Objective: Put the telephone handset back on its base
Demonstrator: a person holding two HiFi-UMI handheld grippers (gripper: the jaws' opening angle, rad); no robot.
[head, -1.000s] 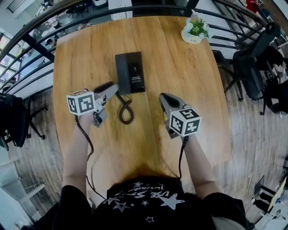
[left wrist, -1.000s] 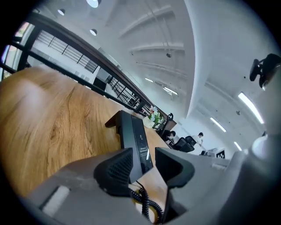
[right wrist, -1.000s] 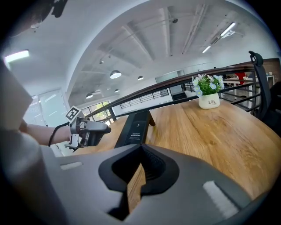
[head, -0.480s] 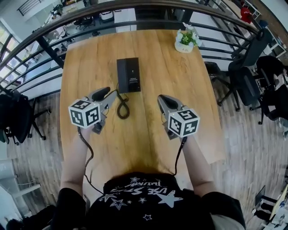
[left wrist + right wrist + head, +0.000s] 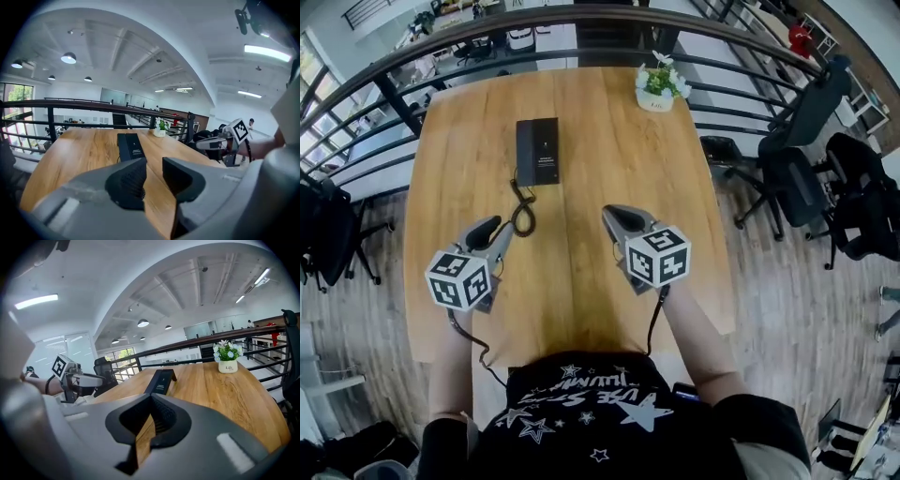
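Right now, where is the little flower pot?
In the head view, the flower pot stands at the table's far right corner, well right of the black telephone.

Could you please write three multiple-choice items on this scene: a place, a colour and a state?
1. Where on the table does the potted plant stand? A far right corner; B near left corner; C centre.
2. What colour is the telephone? A white; B black; C red.
3. The left hand-held gripper is: A shut on the telephone; B shut on the potted plant; C open and empty.
Answers: A, the head view shows it at that corner; B, its casing is black; C, its jaws, having just been closing, stand apart with nothing between.
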